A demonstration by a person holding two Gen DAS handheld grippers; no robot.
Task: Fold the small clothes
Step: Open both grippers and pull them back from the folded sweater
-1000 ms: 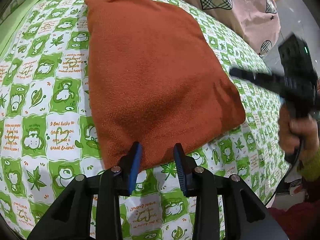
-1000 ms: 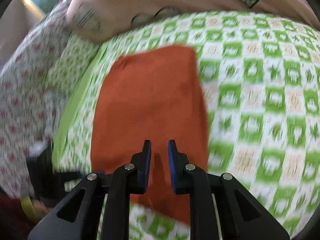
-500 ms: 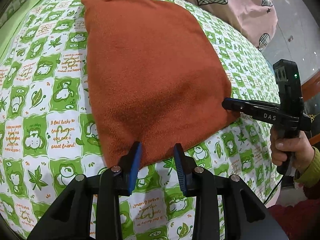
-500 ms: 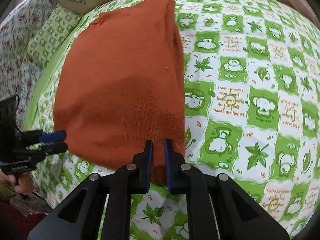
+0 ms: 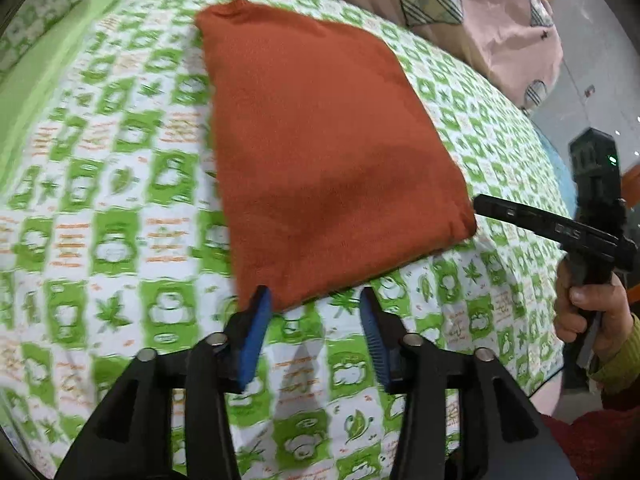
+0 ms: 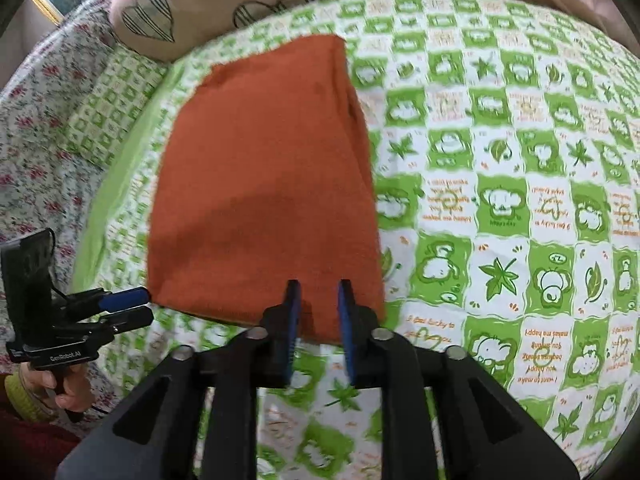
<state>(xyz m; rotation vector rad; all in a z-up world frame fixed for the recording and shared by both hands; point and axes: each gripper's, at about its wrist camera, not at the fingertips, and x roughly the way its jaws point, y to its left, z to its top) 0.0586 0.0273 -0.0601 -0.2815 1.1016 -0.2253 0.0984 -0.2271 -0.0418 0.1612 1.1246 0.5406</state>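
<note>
Sweater (image 5: 324, 160), one, rust-orange and folded into a rectangle, is seen lying flat on a green-and-white checked bedspread (image 5: 120, 208) near its front edge. Two grippers are aimed at the near hem: the left gripper (image 5: 316, 332) opening with nothing between its pads, the right gripper (image 6: 318, 320) opening with the hem between but unpressed. "GenRobot.AI" is readable only in the right view; floral fabric (image 6: 36, 160) appears there too. "happy" is legible on the spread.
</note>
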